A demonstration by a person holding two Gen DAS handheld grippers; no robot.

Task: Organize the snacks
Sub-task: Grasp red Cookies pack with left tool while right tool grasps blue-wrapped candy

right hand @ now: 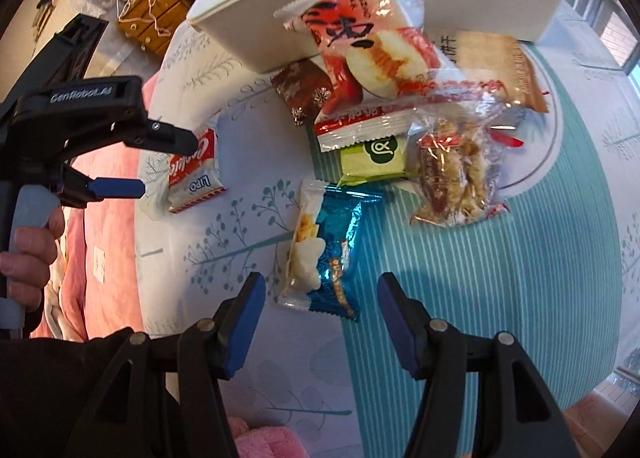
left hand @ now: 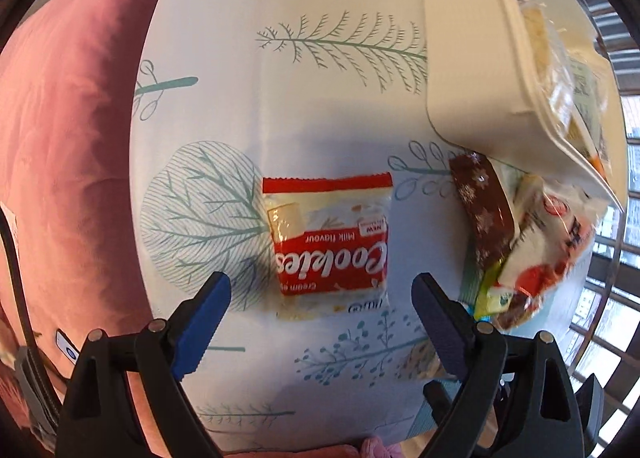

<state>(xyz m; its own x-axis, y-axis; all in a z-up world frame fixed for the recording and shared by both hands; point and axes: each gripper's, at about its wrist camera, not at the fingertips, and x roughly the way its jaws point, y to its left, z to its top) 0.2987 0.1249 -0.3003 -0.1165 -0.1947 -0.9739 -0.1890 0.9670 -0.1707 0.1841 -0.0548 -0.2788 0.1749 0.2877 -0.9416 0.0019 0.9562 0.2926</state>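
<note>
just ahead of the open left gripper [left hand: 320,294] lies the cookies packet [left hand: 330,236].

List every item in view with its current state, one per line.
left gripper: open, empty, straddling the cookies.
right gripper: open, empty.
Cookies packet: sealed, flat on the tablecloth.
blue foil packet: sealed, lying between the right fingers.
white bin: open-topped, holds some snacks.
clear nut-bar packet: sealed, in the pile.
brown snowflake packet: sealed, against the bin.

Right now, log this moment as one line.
left gripper: open, over red-and-white cookie packet | right gripper: open, at blue foil snack packet | white plastic bin: behind pile
</note>
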